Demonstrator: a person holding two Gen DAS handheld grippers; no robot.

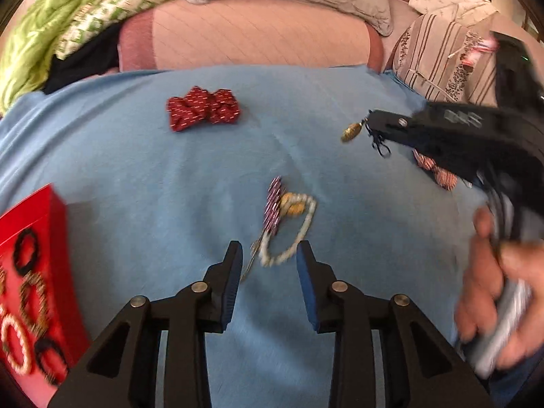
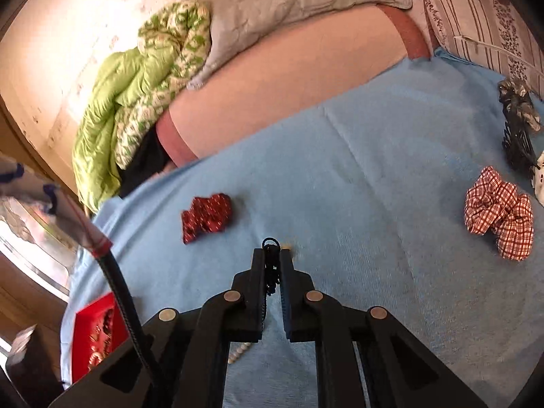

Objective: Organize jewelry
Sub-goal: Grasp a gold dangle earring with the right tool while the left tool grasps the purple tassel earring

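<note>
The right gripper (image 2: 272, 265) has its jaws pinched together on a dark cord (image 2: 271, 265) with a small gold pendant (image 1: 352, 132) dangling off it, held up over the blue sheet (image 1: 136, 156) toward the far right. The left gripper (image 1: 270, 258) sits low and near, jaws apart, empty. Straight ahead of it, almost between its blue pads (image 1: 234, 282), lies a little tangle: a white bead bracelet (image 1: 299, 234) looped round a pink beaded piece (image 1: 274, 207) (blurred, hard to sort out). The tangle's long axis runs near to far, in line with the left fingers, so the left hand is plainly nearer. The red box (image 1: 57, 238), bracelets already inside, stands at the near left, so I'd guess the cord must cross leftward to reach it.
</note>
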